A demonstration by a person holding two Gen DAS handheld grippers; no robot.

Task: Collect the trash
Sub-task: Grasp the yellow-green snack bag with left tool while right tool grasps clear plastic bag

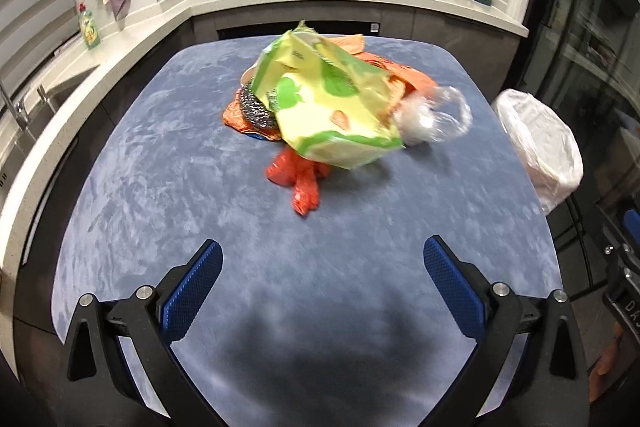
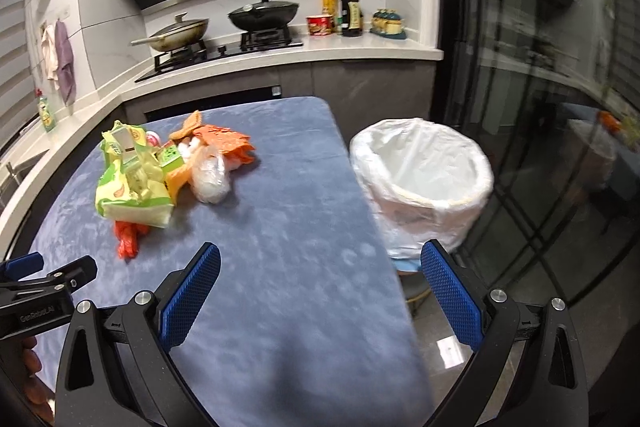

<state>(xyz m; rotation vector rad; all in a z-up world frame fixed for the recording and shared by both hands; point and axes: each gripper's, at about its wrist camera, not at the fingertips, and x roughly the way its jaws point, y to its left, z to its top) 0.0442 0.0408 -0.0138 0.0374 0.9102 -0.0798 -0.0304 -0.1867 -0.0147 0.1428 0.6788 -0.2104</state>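
We see the blue-covered counter (image 1: pixel 160 187) filling the middle of both views. Off its right edge stands the bin (image 2: pixel 424 183), lined with a white bag, at centre right of the right wrist view and at the right edge of the left one. The trash pile (image 1: pixel 320 107) lies on the counter at the centre of the left wrist frame, and at middle left of the right wrist frame: a yellow-green snack bag (image 1: pixel 320 99) lies on top, orange wrappers (image 1: pixel 412 77) behind it, a clear plastic bag (image 1: pixel 436 115) to its right, and a red mesh net (image 1: pixel 300 183) pokes out below. Our left tongs (image 1: pixel 322 263) hang spread wide over bare cloth, gripping nothing. Our right tongs (image 2: pixel 320 265) gape just as wide, empty, at the counter's right edge.
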